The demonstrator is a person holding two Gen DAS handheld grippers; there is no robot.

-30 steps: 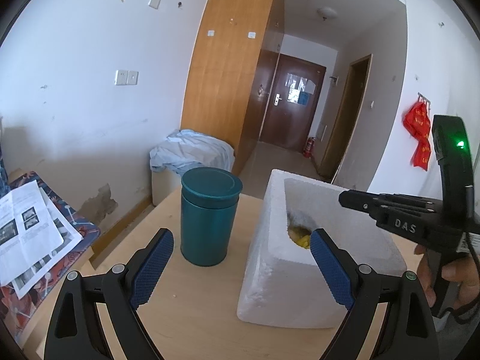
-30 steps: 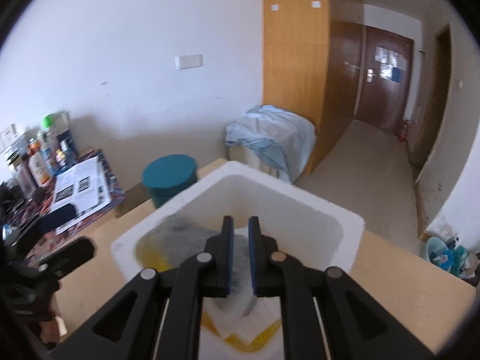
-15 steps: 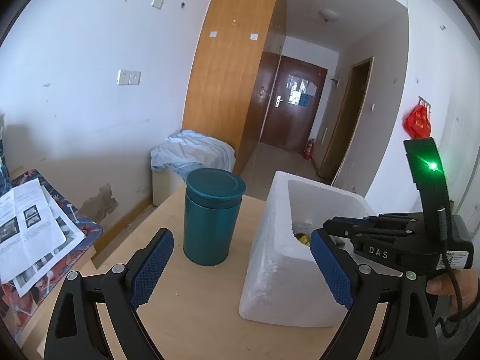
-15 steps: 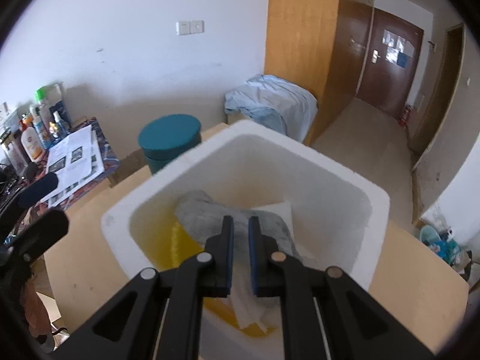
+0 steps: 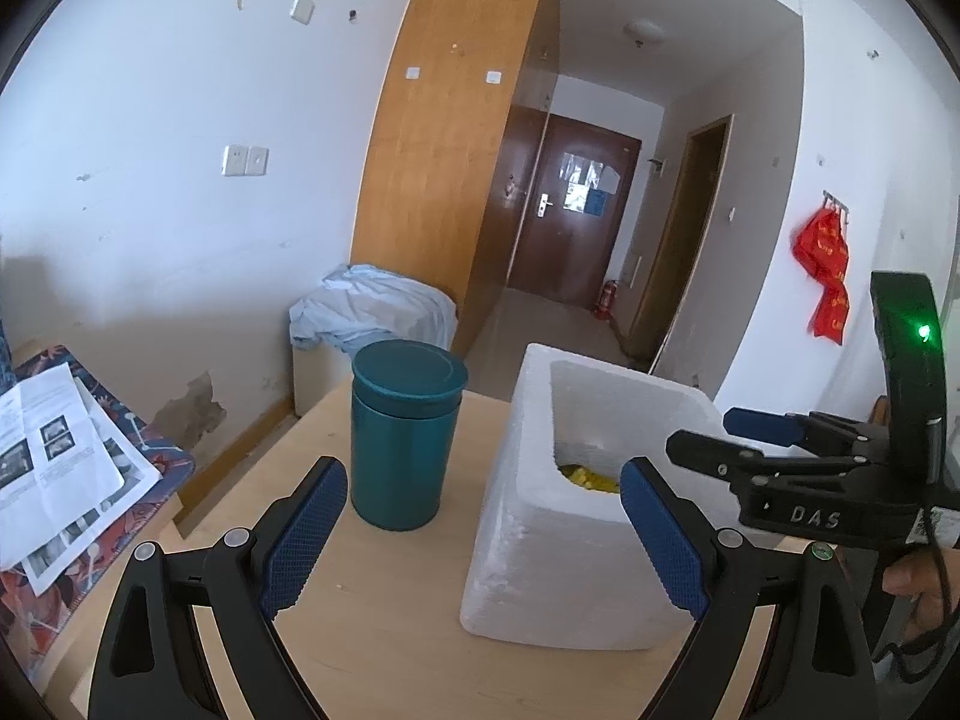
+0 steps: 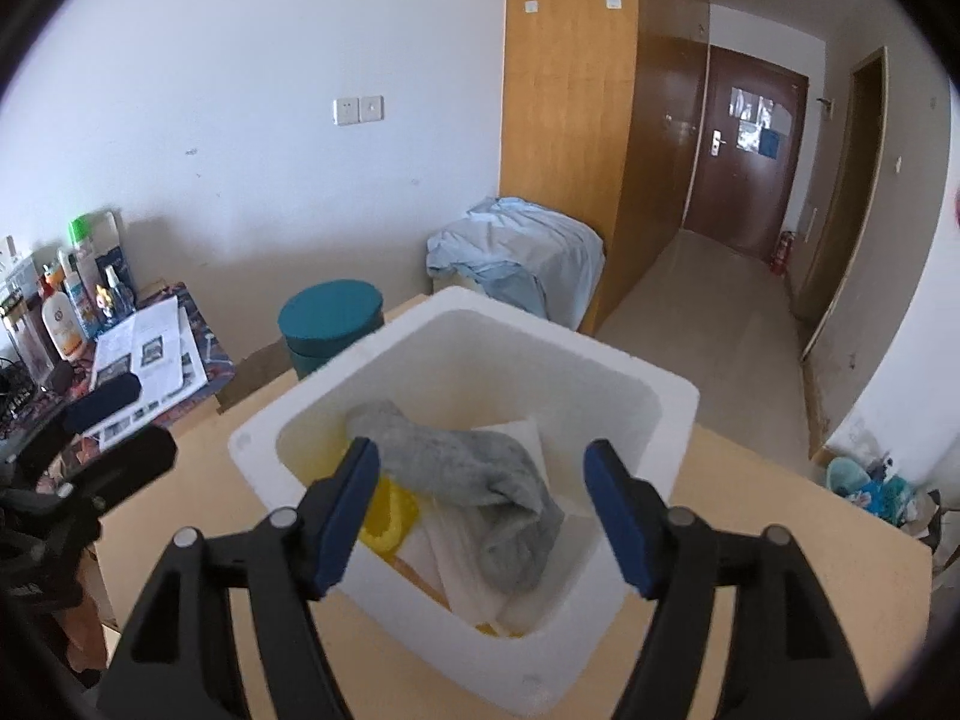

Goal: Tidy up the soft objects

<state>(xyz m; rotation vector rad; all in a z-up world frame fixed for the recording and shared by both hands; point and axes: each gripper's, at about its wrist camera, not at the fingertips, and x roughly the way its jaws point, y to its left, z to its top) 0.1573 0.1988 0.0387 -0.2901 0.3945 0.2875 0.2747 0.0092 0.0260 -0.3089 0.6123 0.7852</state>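
Above the white square foam box [image 6: 606,360] on the pale wooden table [image 6: 780,546]: right gripper [image 6: 483,513] with blue-padded fingers spread wide, holding nothing. Inside the box: crumpled grey cloth [image 6: 468,474] over white sheets and a yellow piece [image 6: 390,513]. Left gripper [image 5: 480,531] likewise agape, empty, low over the tabletop, facing the teal lidded canister [image 5: 405,435] just beside the box.

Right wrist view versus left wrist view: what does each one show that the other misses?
Only the right wrist view shows the grey cloth and white sheets lying inside the foam box, plus bottles at the far left. Only the left wrist view shows the red bag hanging on the wall. Both show the box, teal canister and wooden table.
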